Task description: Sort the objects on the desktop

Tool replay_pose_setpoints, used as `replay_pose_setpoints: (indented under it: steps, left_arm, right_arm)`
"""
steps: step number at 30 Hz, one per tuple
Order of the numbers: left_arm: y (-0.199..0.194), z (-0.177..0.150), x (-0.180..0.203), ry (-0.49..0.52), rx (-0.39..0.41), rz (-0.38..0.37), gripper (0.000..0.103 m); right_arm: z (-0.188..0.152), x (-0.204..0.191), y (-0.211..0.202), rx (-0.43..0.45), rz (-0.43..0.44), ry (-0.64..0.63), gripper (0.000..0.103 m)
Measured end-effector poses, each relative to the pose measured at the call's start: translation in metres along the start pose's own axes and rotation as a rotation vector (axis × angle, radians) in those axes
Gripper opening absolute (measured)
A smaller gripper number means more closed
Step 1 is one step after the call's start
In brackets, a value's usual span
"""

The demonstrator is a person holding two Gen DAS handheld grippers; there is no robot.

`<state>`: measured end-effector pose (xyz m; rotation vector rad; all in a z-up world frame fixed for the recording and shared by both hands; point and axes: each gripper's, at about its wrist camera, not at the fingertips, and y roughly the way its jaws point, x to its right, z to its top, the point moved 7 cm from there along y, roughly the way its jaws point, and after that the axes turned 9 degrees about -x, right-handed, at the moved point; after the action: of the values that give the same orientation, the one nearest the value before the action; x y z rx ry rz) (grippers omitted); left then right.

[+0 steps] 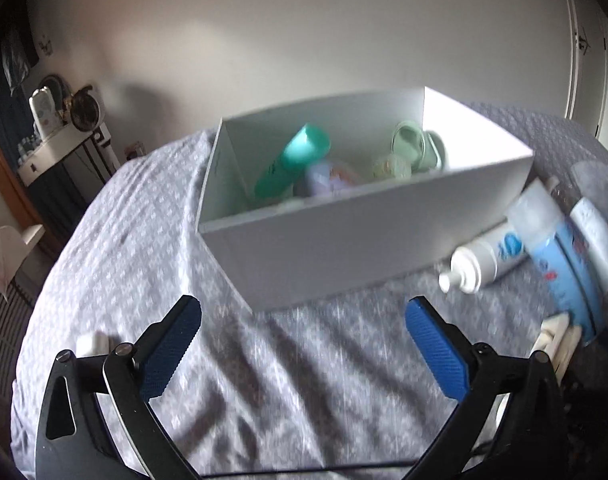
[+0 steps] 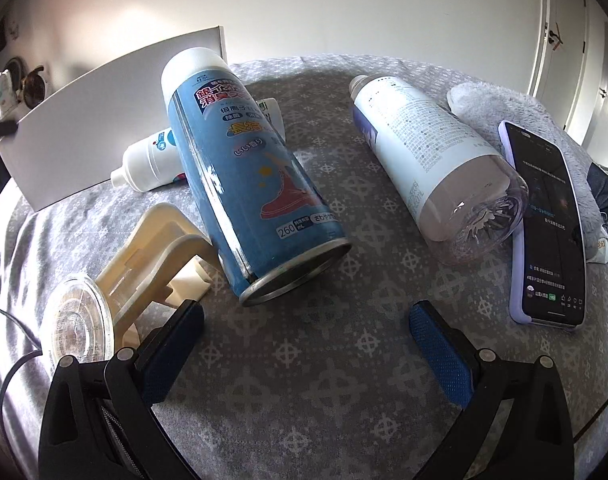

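Note:
A white box (image 1: 368, 240) stands on the grey patterned cloth and holds a teal tube (image 1: 293, 160), a purple item (image 1: 330, 178) and pale green items (image 1: 414, 146). My left gripper (image 1: 301, 348) is open and empty, just in front of the box. In the right wrist view a blue spray can (image 2: 255, 184) lies on its side, with a small white bottle (image 2: 151, 160) behind it and a clear bottle with a white label (image 2: 432, 156) to its right. My right gripper (image 2: 306, 344) is open and empty, just short of the can's base.
A cream plastic holder (image 2: 159, 248) and a round clear lid (image 2: 77, 324) lie left of the can. A phone in a lilac case (image 2: 544, 224) and a fluffy grey cloth (image 2: 500, 100) lie at the right. The white box wall (image 2: 111, 124) stands at the back left.

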<state>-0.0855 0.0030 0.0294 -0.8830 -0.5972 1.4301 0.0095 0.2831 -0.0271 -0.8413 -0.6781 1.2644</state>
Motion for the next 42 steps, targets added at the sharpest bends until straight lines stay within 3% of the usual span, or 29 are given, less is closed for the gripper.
replay_pose_setpoints:
  steps: [4,5,6,8,12,16,22,25,28,34,37,39,41,42]
  left_arm:
    - [0.045,-0.066,-0.001,-0.024,-0.158,0.009,0.103]
    - [0.052,-0.080,-0.003,-0.066,-0.149,-0.031,0.103]
    - [0.048,-0.083,-0.008,-0.119,-0.090,-0.065,0.103]
    - [0.051,-0.077,-0.009,-0.130,-0.137,-0.066,0.103]
    - [0.052,-0.077,-0.007,-0.131,-0.108,-0.051,0.103]
    - [0.052,-0.075,-0.008,-0.135,-0.108,-0.057,0.103]
    - [0.052,-0.075,-0.009,-0.131,-0.107,-0.049,0.103]
    - [0.052,-0.075,-0.009,-0.131,-0.107,-0.049,0.103]
    - [0.051,-0.074,-0.009,-0.131,-0.106,-0.049,0.103]
    - [0.050,-0.073,-0.008,-0.129,-0.106,-0.049,0.103]
    - [0.050,-0.074,-0.007,-0.128,-0.106,-0.050,0.103]
    - [0.049,-0.074,-0.007,-0.128,-0.106,-0.050,0.103]
    - [0.049,-0.074,-0.007,-0.128,-0.106,-0.050,0.103]
    - [0.049,-0.074,-0.007,-0.127,-0.106,-0.049,0.103]
  right_arm:
    - [0.000,0.000,0.001,0.000,0.000,0.000,0.103]
    - [0.000,0.000,0.000,0.000,0.000,0.000,0.103]
    - [0.000,-0.001,0.001,0.000,0.000,0.000,0.103]
    - [0.000,-0.001,0.000,-0.002,-0.001,0.000,0.103]
    - [-0.002,-0.003,0.000,-0.015,-0.003,-0.002,0.103]
    - [0.009,0.003,0.000,-0.112,-0.050,-0.007,0.103]
    - [0.000,-0.015,-0.039,-0.112,0.198,0.188,0.103]
    - [-0.002,-0.046,-0.035,-0.192,0.265,0.180,0.103]
    - [0.003,-0.067,-0.034,-0.195,0.306,0.172,0.103]
    - [0.017,-0.090,0.004,-0.294,0.196,0.110,0.103]
    - [0.023,-0.093,0.011,-0.287,0.147,0.060,0.103]
    - [0.024,-0.093,0.011,-0.285,0.105,0.026,0.093]
    - [0.023,-0.091,0.006,-0.269,0.099,0.016,0.069]
    - [0.022,-0.089,0.003,-0.262,0.100,0.009,0.062]
